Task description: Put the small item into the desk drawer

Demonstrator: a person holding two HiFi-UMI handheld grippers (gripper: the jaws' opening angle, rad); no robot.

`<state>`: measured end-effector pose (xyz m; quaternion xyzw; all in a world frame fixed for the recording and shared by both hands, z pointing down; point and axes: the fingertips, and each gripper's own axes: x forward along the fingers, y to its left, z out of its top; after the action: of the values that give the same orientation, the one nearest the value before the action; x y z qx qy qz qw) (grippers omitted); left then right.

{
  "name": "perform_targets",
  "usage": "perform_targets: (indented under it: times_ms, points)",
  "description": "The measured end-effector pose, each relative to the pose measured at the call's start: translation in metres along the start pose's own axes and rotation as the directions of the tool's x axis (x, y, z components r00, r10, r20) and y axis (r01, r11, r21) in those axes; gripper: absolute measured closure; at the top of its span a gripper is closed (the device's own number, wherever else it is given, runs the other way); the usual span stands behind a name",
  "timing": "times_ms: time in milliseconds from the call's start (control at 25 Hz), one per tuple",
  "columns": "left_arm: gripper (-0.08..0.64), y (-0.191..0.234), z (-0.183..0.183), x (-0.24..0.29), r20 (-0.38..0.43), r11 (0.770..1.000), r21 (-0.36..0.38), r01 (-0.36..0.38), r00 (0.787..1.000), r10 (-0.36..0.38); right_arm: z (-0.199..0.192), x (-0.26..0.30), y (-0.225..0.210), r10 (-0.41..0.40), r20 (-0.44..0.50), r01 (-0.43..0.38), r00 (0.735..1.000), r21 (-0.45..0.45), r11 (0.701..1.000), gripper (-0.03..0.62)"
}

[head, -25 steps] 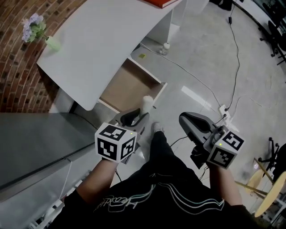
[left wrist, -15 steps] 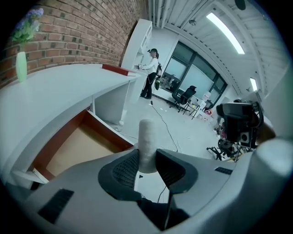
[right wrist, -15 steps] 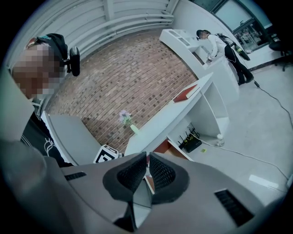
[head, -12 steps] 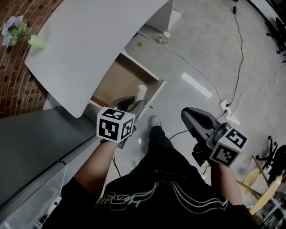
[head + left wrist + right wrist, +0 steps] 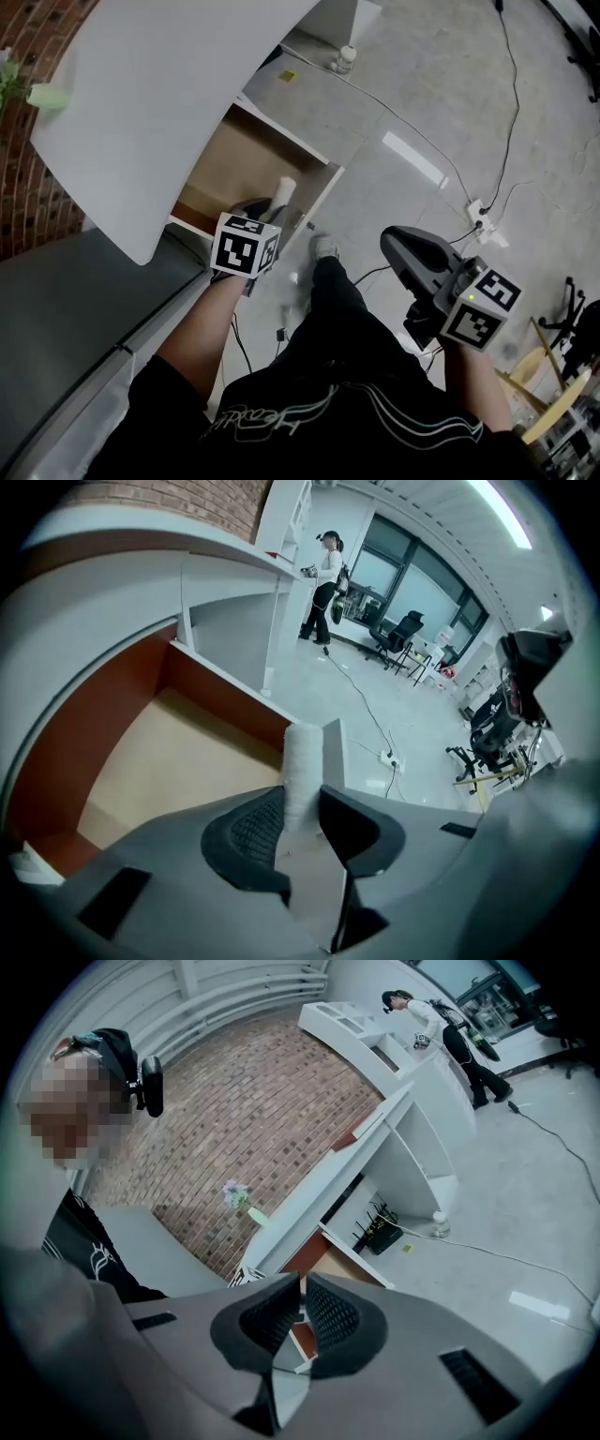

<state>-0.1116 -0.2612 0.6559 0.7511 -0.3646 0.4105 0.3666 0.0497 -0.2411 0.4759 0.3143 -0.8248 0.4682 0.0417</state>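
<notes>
White roll, clamped in left tool

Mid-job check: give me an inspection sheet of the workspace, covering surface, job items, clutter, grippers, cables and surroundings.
Surface: white desk top, bare except for a green vase with flowers at its far end.
Job's things: desk drawer pulled open, nothing seen on the part of its tan bottom that shows; white cylinder not yet set down, near the drawer's front edge.
Clutter: bottle standing on the floor by the desk.
Grippers: left gripper jaws clamped on the white cylinder, which sticks out past the tips; right gripper held off to the side, jaws together, nothing between them.
Cables: floor cable running to a power strip.
Surroundings: brick wall; a person standing far off.
</notes>
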Motion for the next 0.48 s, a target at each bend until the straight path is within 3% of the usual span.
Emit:
perform_targets:
  times_ms: [480]
  points:
    - [0.425,0.04,-0.035,0.081,-0.175,0.999,0.046,-0.002,0.985,0.01,-0.016,0.041,-0.037,0.015,-0.061,-0.012,0.998,0.042,0.999,0.541]
